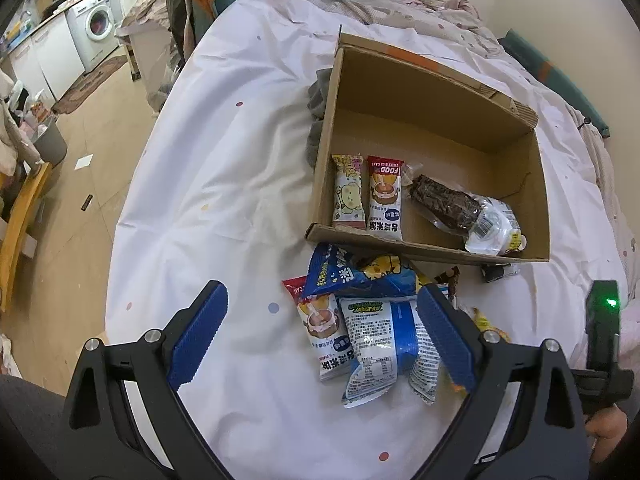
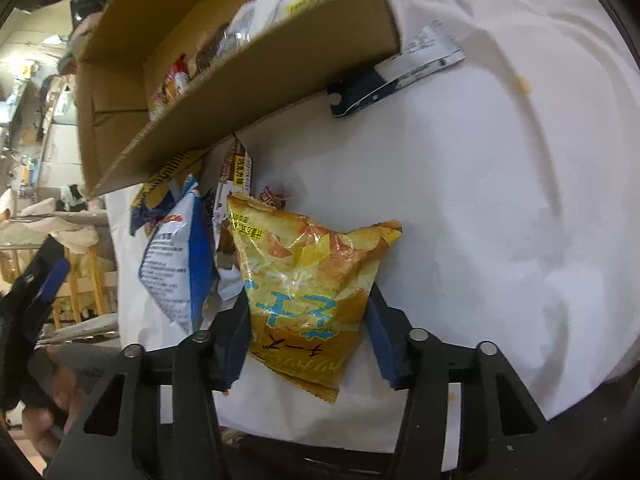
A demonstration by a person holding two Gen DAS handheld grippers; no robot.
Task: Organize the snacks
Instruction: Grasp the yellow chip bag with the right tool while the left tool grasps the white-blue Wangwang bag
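We have four snacks inside the cardboard box (image 1: pixel 400 128), several lie just outside it, our right gripper (image 2: pixel 308 320) clamped on the yellow chip bag (image 2: pixel 308 264), left gripper (image 1: pixel 320 340) apart.

Far up and left of the left tongs, a white front-loading washing machine (image 1: pixel 96 26) stands beside white cabinets (image 1: pixel 44 62) on a wooden floor (image 1: pixel 80 184). A brown rug (image 1: pixel 94 82) lies before them. A grey bin (image 1: pixel 52 142) sits lower left, near a white paper scrap (image 1: pixel 84 162). A grey cloth (image 1: pixel 320 120) lies beyond the tongs, and rumpled bedding (image 1: pixel 400 4) farther off.
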